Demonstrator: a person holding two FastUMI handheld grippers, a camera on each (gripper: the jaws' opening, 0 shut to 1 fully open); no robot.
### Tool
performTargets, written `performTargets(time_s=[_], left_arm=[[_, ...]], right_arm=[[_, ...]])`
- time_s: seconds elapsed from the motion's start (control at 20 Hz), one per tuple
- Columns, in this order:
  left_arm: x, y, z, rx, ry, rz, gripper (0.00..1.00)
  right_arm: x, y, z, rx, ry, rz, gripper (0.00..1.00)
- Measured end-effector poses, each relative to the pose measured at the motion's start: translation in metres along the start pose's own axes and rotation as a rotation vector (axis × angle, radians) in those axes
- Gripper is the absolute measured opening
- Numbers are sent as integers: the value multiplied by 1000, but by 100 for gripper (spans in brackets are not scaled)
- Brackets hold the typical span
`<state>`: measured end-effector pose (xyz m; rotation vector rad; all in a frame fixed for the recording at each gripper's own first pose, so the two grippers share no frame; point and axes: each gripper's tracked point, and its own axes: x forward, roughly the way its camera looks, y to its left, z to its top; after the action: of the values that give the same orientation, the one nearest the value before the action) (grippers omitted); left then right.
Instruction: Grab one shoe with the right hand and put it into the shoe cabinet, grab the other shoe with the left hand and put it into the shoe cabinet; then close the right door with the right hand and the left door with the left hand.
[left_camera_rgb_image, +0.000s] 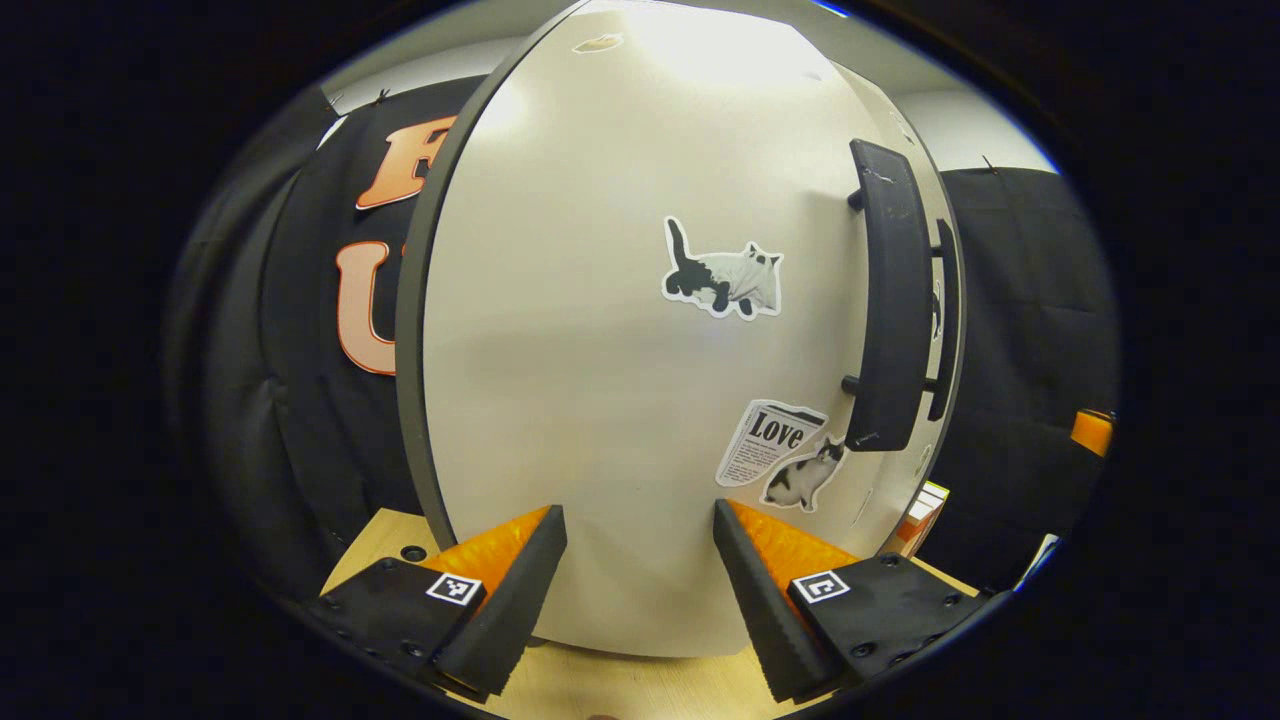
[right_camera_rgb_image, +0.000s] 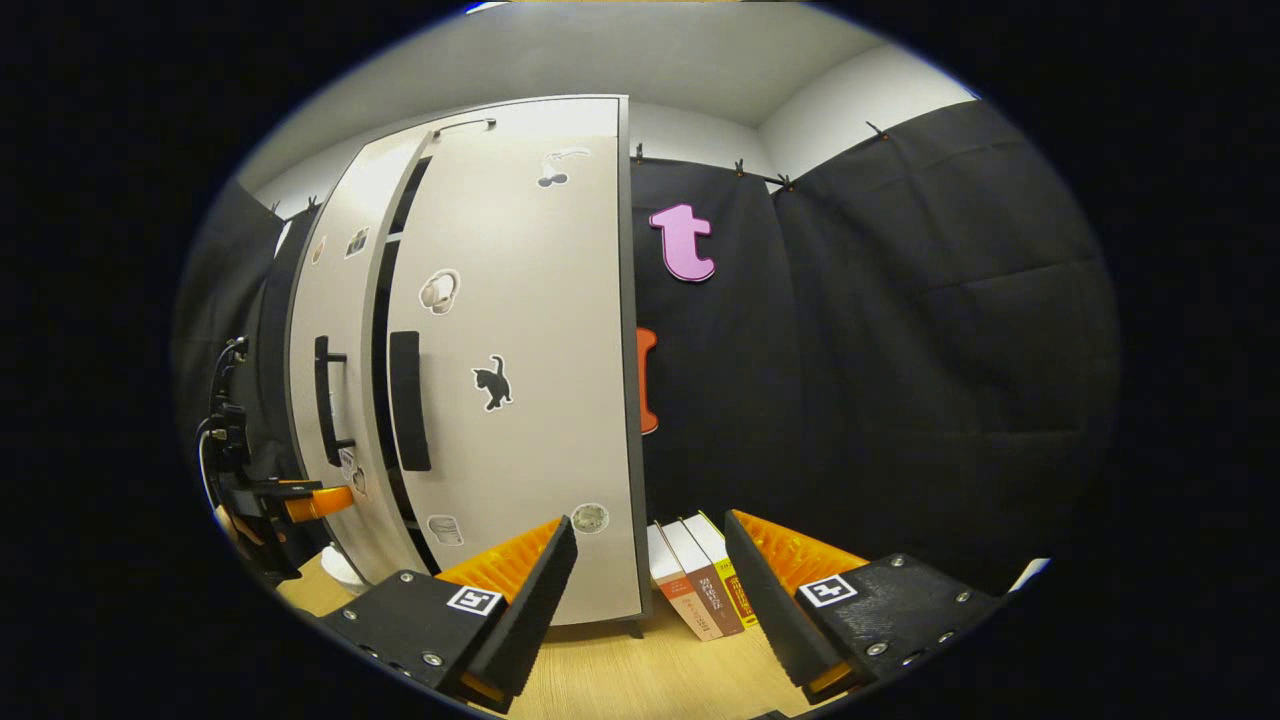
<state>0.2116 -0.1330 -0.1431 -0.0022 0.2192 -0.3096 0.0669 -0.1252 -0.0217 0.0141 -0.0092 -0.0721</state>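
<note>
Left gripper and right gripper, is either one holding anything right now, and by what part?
Nothing is held. The left gripper is open facing the left door; the right gripper is open near the right door.

Left gripper view: close up, square onto the white stickered left door panel (left_camera_rgb_image: 620, 400), black bar handle (left_camera_rgb_image: 888, 300) ahead-right of its spread fingers. Right gripper view: farther back, facing the white two-door shoe cabinet (right_camera_rgb_image: 520, 400) obliquely, ahead-left of its fingers. Shared: door fronts, handles, pale wooden tabletop (right_camera_rgb_image: 640, 670).
</note>
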Motion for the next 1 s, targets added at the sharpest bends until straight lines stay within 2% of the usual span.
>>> performTargets(time_s=[0.2,0.4,0.65,0.85,1.0], left_arm=[[-9,-1,14,-6,17,35,97],[-53,1,59,-15,-23,49,97],[-121,36,134,-16,-138,118,96],[-170,72,166,14,-173,180,96],[-203,95,181,-15,-192,213,96]], right_arm=[[11,15,10,-9,20,42,92],[16,30,39,0,12,83,92],[4,43,90,-16,-5,124,92],[-16,56,132,-30,-41,160,92],[-33,67,154,-38,-61,187,92]])
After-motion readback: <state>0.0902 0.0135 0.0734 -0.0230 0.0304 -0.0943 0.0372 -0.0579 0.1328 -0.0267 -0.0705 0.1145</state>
